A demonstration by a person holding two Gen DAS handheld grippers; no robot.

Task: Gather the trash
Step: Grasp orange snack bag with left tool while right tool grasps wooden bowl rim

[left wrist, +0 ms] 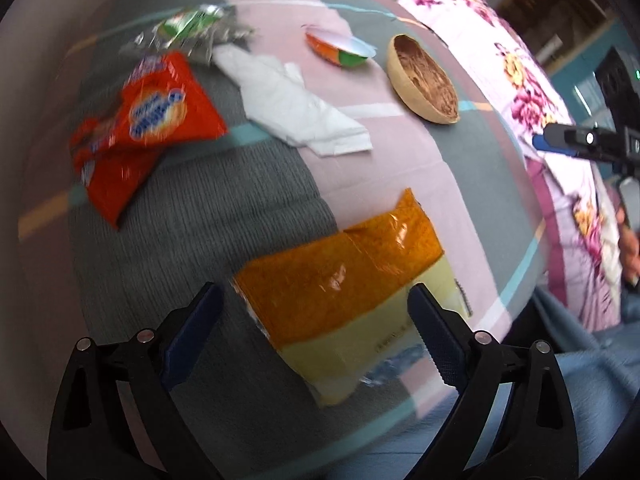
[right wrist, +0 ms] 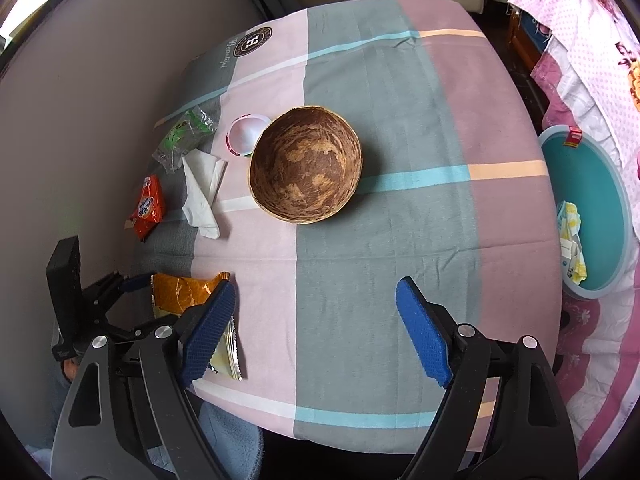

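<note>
An orange and yellow snack wrapper (left wrist: pixel 340 280) lies flat on the checked tablecloth (right wrist: pixel 384 240), between the wide-apart jaws of my left gripper (left wrist: pixel 314 320); the pads do not press on it. Farther back lie a red biscuit packet (left wrist: pixel 148 128), a white tissue (left wrist: pixel 296 108), a clear green wrapper (left wrist: pixel 188 32) and a small tipped cup (left wrist: pixel 340 46). My right gripper (right wrist: pixel 316 296) hangs open over bare cloth, with nothing between its fingers. A teal bin (right wrist: pixel 588 208) with some wrappers inside stands off the table's right edge.
A brown coconut-shell bowl (right wrist: pixel 306 164) sits mid-table beside the cup (right wrist: pixel 246 134). A grey wall runs along the table's left side. Flowered pink fabric (right wrist: pixel 580 60) hangs to the right, around the bin. Blue cloth shows below the near edge.
</note>
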